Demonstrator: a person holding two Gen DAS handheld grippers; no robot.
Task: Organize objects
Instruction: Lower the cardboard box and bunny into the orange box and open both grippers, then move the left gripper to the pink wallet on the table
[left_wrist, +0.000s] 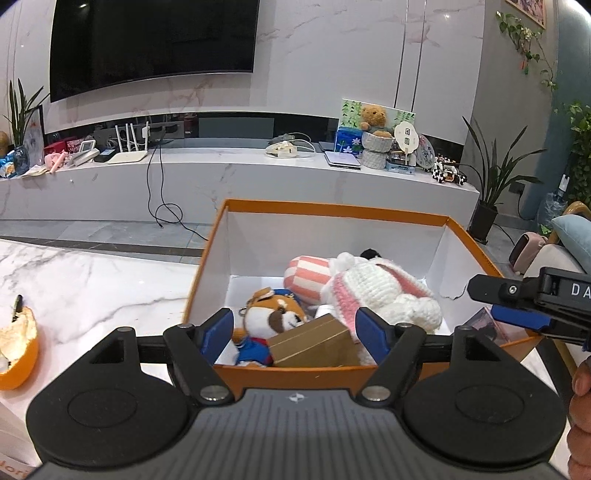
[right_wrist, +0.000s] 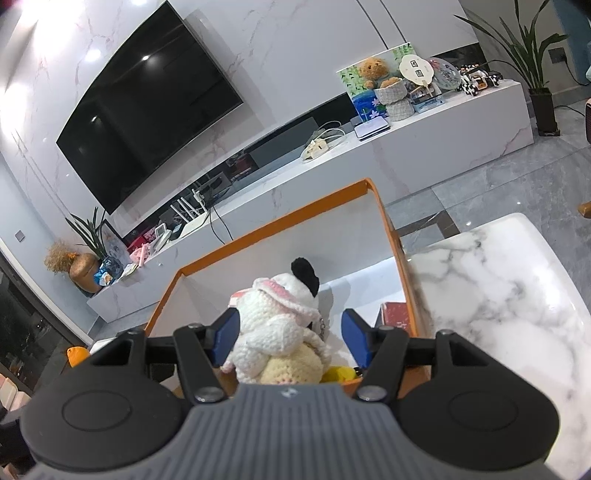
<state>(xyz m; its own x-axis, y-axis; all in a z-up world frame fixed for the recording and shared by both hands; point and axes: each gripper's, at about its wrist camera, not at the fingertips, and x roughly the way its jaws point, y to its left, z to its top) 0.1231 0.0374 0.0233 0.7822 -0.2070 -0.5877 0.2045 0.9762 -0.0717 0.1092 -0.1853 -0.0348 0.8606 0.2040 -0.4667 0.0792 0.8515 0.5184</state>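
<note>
Left wrist view is showing the left gripper hanging released above the orange cardboard box on the marble desk, toys inside; the right gripper is standing unclenched around the white crocheted bunny, likely needing another loose object next

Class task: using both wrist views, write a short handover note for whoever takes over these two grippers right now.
Left gripper: open, holding nothing, above the near end of the orange box.
Right gripper: open, empty, at the box's right side.
In the box: white crochet bunny, striped pink plush, fox plush, gold box, dark red box.
Done: these are boxed.
Left: orange peel and a pen on the marble table.
</note>
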